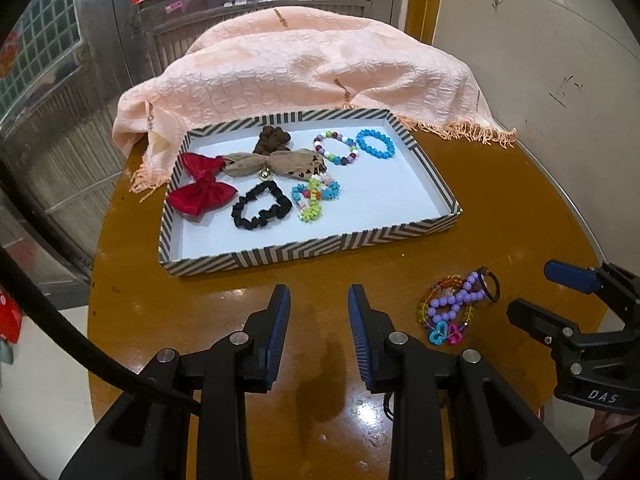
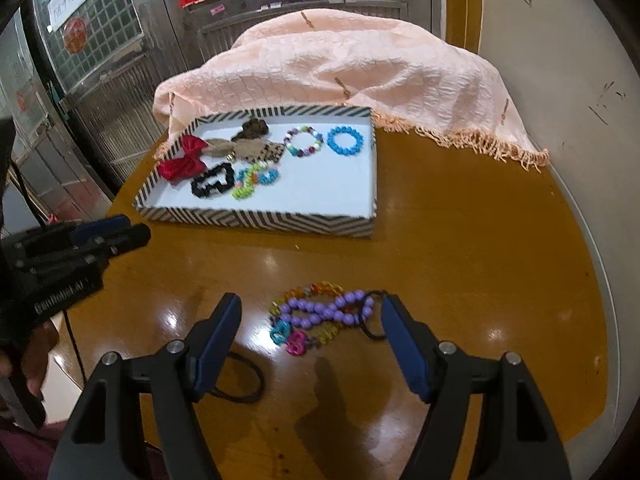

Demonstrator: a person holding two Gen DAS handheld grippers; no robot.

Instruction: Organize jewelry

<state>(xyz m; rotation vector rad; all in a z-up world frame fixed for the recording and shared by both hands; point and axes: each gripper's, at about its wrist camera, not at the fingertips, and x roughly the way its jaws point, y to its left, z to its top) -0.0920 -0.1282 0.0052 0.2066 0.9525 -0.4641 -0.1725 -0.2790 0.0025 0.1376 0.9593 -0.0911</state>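
A pile of bead bracelets (image 2: 324, 314), purple, amber and pink-blue with a thin black ring, lies on the brown table. My right gripper (image 2: 312, 308) stands open with a finger on each side of the pile, and the pads do not press on it. In the left wrist view the same pile (image 1: 456, 308) lies to the right of my left gripper (image 1: 318, 300), which is open with nothing between its fingers. The striped tray (image 1: 312, 250) holds a red bow (image 1: 200, 192), a tan bow, a brown and a black scrunchie (image 1: 262, 206), and several bead bracelets, one of them blue (image 1: 375, 144).
A peach fringed cloth (image 1: 304, 72) is draped over something behind the tray and over its back left corner. A black hair tie (image 2: 240, 386) lies on the round table (image 2: 460, 260) under my right gripper. A white wall stands to the right and a metal door behind.
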